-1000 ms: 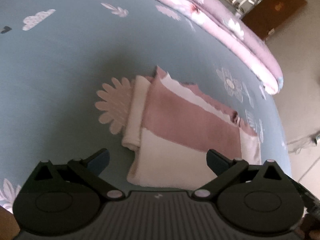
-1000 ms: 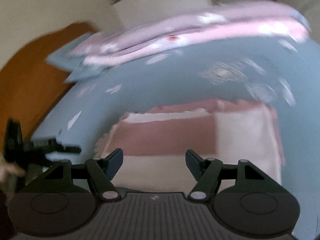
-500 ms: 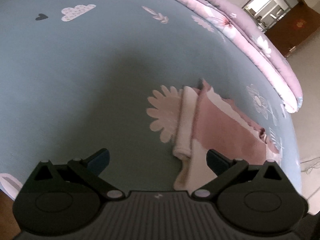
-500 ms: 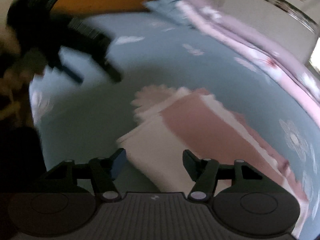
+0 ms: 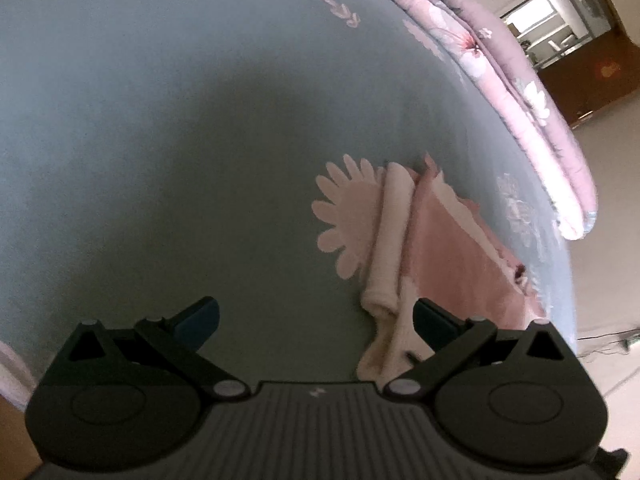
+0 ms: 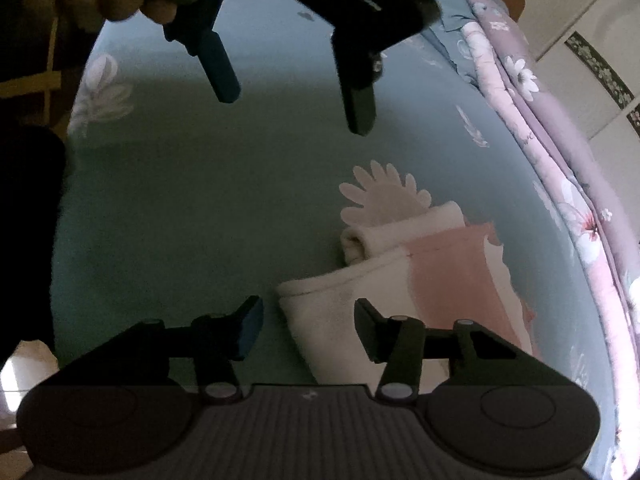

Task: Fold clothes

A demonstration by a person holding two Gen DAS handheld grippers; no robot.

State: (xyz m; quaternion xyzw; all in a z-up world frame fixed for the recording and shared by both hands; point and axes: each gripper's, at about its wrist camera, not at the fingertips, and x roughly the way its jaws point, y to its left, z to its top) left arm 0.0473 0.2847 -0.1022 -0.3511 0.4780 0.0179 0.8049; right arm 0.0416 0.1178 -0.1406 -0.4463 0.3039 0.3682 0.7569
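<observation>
The folded cream-and-pink knit garment (image 6: pixel 420 280) lies on the blue patterned bed sheet (image 5: pixel 160 160), overlapping its pale daisy print (image 6: pixel 380 196). The right tool (image 6: pixel 308 320), jaws just narrowing, straddles the garment's cream corner unclamped. The left tool (image 5: pixel 316 316) stands wide, empty, beside the garment.

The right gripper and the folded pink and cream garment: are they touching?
Cannot tell. In the right wrist view the right gripper has its jaws either side of the garment corner, closing just now, but no pad contact shows.
</observation>
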